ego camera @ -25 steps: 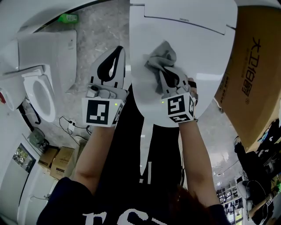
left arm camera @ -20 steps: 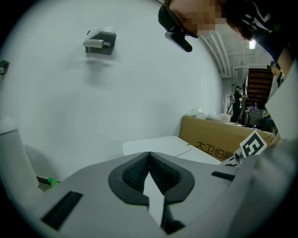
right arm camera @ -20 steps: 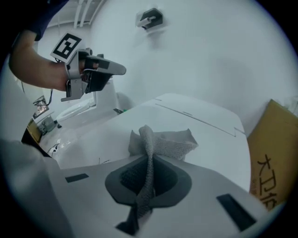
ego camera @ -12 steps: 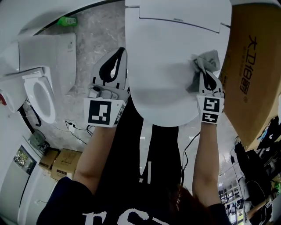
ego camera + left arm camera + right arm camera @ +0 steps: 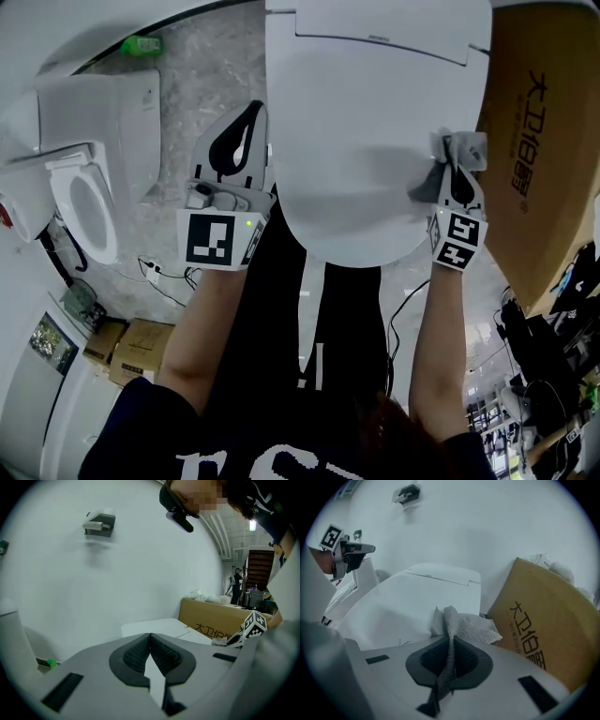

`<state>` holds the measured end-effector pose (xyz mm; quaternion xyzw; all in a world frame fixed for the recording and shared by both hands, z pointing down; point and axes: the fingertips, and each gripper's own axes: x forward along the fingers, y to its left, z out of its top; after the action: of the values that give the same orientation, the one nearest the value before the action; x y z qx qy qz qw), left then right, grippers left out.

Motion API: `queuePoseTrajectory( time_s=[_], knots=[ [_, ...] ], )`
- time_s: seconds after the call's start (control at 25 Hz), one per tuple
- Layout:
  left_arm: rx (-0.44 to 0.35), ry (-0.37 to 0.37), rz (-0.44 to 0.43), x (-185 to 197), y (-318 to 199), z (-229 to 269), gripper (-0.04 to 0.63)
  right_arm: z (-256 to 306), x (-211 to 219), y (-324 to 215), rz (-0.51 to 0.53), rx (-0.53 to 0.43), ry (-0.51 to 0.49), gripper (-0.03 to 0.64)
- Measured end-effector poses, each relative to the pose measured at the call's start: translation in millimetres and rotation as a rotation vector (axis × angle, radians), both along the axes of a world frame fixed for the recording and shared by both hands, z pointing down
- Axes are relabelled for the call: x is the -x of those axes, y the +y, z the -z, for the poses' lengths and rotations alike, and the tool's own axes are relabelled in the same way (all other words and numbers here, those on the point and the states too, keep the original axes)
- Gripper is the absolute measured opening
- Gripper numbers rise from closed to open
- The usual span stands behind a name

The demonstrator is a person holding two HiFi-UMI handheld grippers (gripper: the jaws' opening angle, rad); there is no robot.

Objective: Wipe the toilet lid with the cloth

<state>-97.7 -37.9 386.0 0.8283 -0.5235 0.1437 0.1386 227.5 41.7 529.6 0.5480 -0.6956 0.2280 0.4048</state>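
Observation:
The white toilet lid (image 5: 361, 122) fills the top middle of the head view and lies ahead in the right gripper view (image 5: 412, 604). A grey cloth (image 5: 457, 625) is pinched in my right gripper (image 5: 451, 656), which is shut on it. In the head view that right gripper (image 5: 457, 173) sits at the lid's right edge, the cloth (image 5: 450, 155) bunched against the rim. My left gripper (image 5: 246, 127) hovers off the lid's left side, jaws shut and holding nothing (image 5: 150, 651).
A brown cardboard box (image 5: 539, 141) stands close on the right of the toilet, nearly touching the right gripper. A second toilet (image 5: 89, 159) with its seat showing stands at the left. Marbled floor (image 5: 202, 66) lies between them, with cables and small boxes (image 5: 122, 342) lower left.
My right gripper has dragged the cloth from the lid's left-centre across to its right edge, then slightly down. The left gripper has stayed put.

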Motion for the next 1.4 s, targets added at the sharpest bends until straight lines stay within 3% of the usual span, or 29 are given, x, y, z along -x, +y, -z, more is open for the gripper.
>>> queuePoseTrajectory(
  time_s=[0.32,0.72,1.04,1.2,1.4],
  knots=[
    [0.001,0.003,0.003,0,3,2,0.015,3,68,7,0.080,0.018,-0.078,0.025],
    [-0.007,-0.004,0.005,5,5,6,0.015,6,208,10,0.330,0.023,-0.208,0.025],
    [-0.004,-0.011,0.005,8,9,4,0.015,6,303,54,0.587,0.083,-0.274,0.025],
    [-0.004,-0.012,0.004,9,9,5,0.015,5,322,80,0.684,0.126,-0.297,0.025],
    [-0.002,-0.017,-0.006,10,8,6,0.015,5,302,90,0.712,0.118,-0.282,0.025]
  ],
)
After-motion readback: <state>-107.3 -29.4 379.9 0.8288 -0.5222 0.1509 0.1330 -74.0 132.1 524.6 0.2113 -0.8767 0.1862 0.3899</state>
